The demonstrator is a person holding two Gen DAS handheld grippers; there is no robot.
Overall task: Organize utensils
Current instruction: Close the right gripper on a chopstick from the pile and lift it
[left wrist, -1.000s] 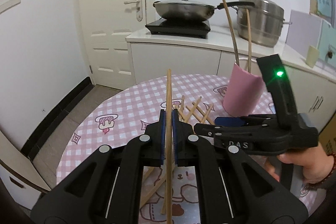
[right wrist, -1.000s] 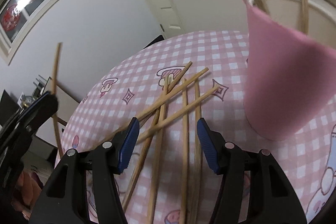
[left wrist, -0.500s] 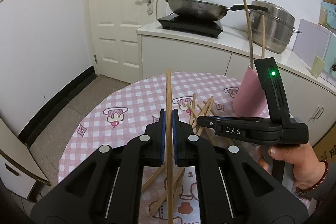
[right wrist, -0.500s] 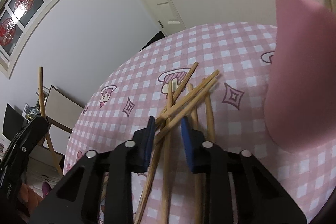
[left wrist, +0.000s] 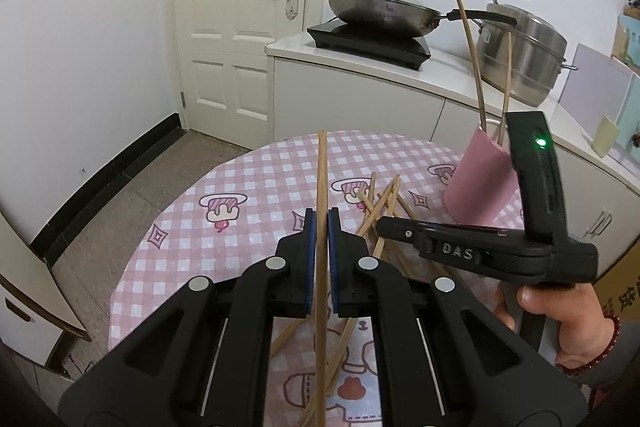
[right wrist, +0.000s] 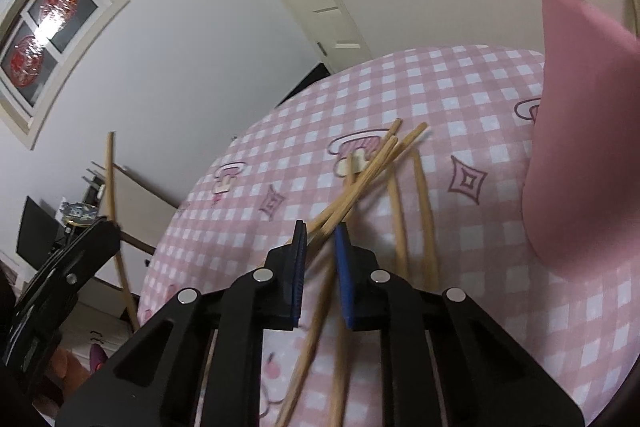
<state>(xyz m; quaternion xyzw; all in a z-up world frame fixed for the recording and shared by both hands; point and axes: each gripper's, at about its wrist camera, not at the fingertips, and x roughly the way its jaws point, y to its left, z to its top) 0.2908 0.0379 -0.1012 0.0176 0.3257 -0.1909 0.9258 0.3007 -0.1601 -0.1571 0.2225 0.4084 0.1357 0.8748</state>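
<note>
The left gripper (left wrist: 321, 223) pinches one long wooden chopstick (left wrist: 321, 183), pointing away along its fingers. On the pink checked table (right wrist: 460, 99), the right gripper (right wrist: 320, 233) is closing on crossed chopsticks (right wrist: 360, 183) between its fingers; the pink holder (right wrist: 580, 131) stands rightward.

walls: white
door (left wrist: 244, 27): cream, panelled, closed
floor (left wrist: 132, 187): grey, black skirting
counter (left wrist: 360, 75): white cabinets
window (right wrist: 44, 27): white-framed, bright

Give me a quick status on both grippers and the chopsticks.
Left gripper shut on one chopstick. Right gripper closing on crossed chopsticks in the pile. Pink cup holds two sticks, path clear.
</note>
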